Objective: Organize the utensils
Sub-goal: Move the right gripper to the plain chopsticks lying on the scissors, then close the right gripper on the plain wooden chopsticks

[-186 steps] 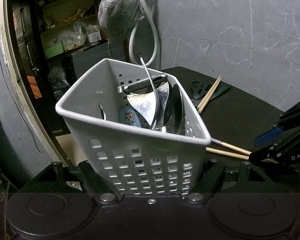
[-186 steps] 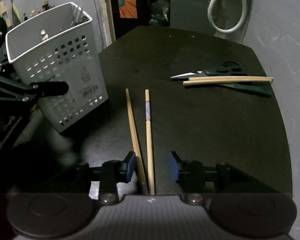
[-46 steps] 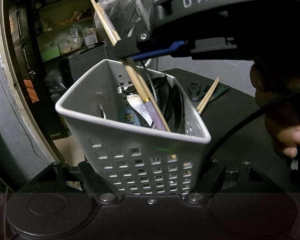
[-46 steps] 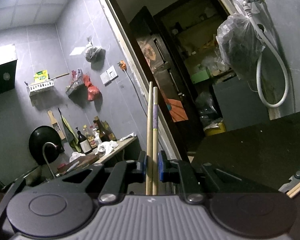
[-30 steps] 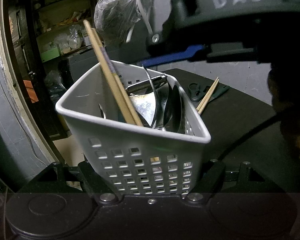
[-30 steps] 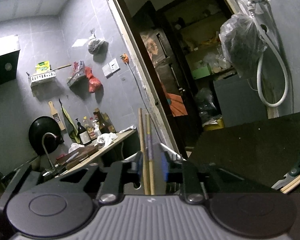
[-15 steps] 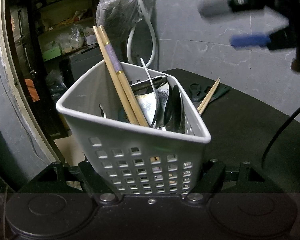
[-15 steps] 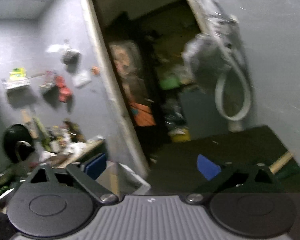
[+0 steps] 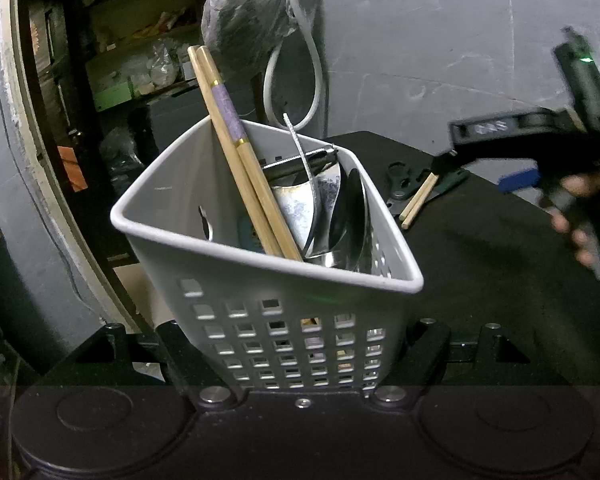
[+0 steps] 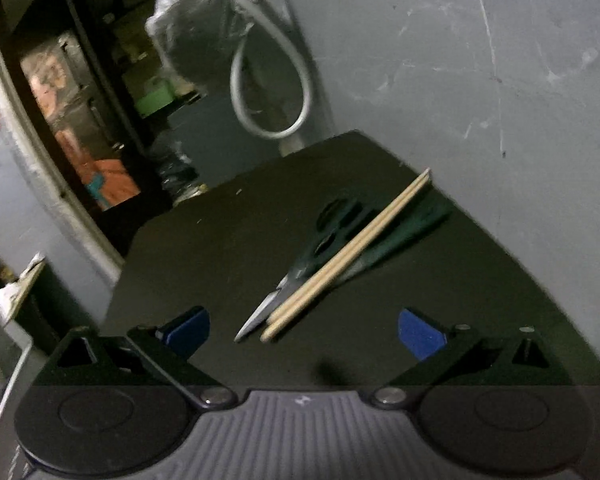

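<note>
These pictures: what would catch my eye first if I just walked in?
Probably the white basket, clamped in the left gripper, with a pair of chopsticks leaning out above metal utensils. Next, the second pair of chopsticks lying across scissors on the black table, ahead of the open right gripper.

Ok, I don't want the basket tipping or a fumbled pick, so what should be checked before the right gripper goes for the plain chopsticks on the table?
1. White perforated plastic basket clamped by left gripper: ok, a finger presses on each side.
2. Purple-banded wooden chopsticks inside the basket: ok, leaning on its rim.
3. Right gripper empty, jaws wide: ok.
4. Plain wooden chopsticks lined up ahead of it: ok, between the blue pads.
5. Chopsticks clear of other things: not ok, they lie across the dark-handled scissors.
6. Pair lying together: ok, side by side.
</note>
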The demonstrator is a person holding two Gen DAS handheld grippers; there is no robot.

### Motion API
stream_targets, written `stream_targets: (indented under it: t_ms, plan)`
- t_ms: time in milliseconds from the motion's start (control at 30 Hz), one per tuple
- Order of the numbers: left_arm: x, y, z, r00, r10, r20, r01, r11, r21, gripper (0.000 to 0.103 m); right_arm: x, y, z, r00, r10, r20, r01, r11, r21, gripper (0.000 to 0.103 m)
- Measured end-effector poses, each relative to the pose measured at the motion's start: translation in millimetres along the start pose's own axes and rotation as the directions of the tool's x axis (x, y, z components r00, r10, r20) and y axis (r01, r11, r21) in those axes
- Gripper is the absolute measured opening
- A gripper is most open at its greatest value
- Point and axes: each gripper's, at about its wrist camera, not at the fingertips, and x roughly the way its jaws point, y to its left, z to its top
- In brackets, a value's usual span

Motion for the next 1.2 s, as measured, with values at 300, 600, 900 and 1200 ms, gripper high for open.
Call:
stream_targets:
  t_ms: [300, 600, 900, 1200]
  plan:
    - [1.3, -1.8, 2.5, 1.0, 0.007, -0.011, -0.007, 1.0, -0.012, 0.079, 62.5, -14.6, 38.3, 0.998, -0.047, 0.032, 0.048, 0.998, -0.029, 0.103]
    - [1.7, -1.8, 2.7, 1.0, 0.009, -0.015, -0.009, 1.0, -0.014, 0.079, 101.1, -26.2, 54.5, 0.997, -0.078, 0.01, 0.079, 0.995, -0.068, 0.094]
    - [2.2, -2.0, 2.3, 1.0, 0.007, -0.014, -0.007, 1.0, -0.013, 0.079, 115.9, -35.5, 54.4, 0.991, -0.136, 0.016, 0.137, 0.99, -0.041, 0.074]
    - [3.8, -0.7, 2.1, 1.0, 0.004, -0.014, -0.004, 1.0, -0.011, 0.079, 109.7, -33.1, 45.7, 0.983, -0.18, 0.023, 0.181, 0.981, -0.071, 0.067]
